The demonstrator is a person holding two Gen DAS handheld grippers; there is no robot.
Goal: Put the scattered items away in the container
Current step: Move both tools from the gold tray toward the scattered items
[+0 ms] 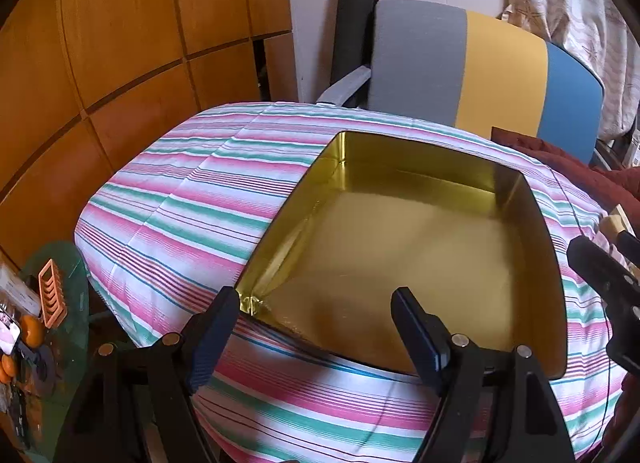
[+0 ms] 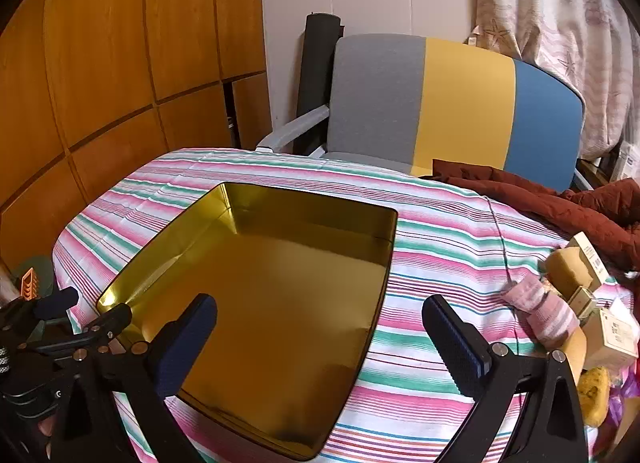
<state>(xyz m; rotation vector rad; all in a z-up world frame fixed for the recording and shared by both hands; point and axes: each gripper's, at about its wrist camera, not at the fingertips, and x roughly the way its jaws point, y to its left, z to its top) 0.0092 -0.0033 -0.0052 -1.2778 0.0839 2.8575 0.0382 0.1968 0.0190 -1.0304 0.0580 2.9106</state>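
With nothing yet packed, both the left gripper (image 1: 316, 303) and right gripper (image 2: 320, 311) hovered wide-jawed and empty over the gold rectangular metal tin (image 2: 256, 283), while pink striped socks (image 2: 540, 307) and small cardboard boxes (image 2: 588, 259) waited beside it on the striped cloth (image 2: 440, 239).

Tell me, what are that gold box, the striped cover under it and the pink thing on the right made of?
The box looks like thin metal with a shiny gold finish: its walls mirror the light and its corners are folded. The cover is woven fabric, matte, with creases and printed stripes. The pink thing seems to be soft knit, probably a rolled sock, fuzzy and striped.
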